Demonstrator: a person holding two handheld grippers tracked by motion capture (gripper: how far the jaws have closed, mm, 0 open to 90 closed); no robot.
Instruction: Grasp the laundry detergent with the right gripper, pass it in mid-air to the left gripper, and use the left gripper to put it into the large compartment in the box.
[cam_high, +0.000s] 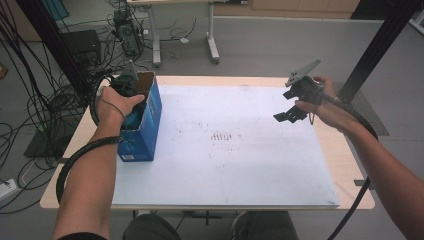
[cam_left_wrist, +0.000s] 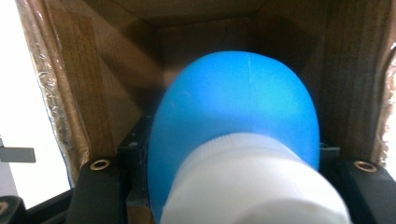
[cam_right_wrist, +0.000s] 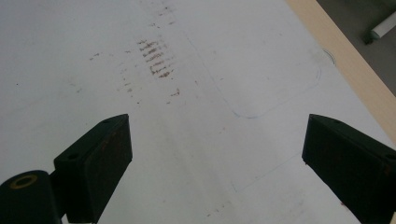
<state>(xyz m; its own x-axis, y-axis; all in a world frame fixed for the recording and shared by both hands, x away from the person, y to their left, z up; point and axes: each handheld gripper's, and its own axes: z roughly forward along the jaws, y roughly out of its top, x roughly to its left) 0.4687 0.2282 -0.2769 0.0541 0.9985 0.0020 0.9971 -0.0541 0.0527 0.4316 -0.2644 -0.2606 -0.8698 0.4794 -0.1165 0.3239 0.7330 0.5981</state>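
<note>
Inside the blue cardboard box (cam_high: 145, 125) at the left edge of the white mat (cam_high: 240, 150), the left gripper (cam_high: 131, 102) is sunk among the open flaps, and the left gripper view looks down on a blue bottle (cam_left_wrist: 233, 121) with a white ribbed cap (cam_left_wrist: 252, 182) sitting between its jaws, brown box walls close on every side. The jaws sit just beside the bottle's flanks, but the cap hides the contact, so I cannot tell whether they are clamped on it or merely straddling it.

The right gripper (cam_high: 289, 115) hangs over the far right part of the mat with its jaws spread wide and nothing between them; the right gripper view has bare, scuffed mat below.

The risks, as I judge them:

- The bottle is rounded and looks smooth, so a light or off-centre pinch could let it swivel or slip back into the box
- The box is tall, narrow and unbraced (the right gripper is well apart from it), so any drag on the walls could tip it or lift it along
- The flaps (cam_high: 142, 80) crowd the hand and could snag the gripper
</note>
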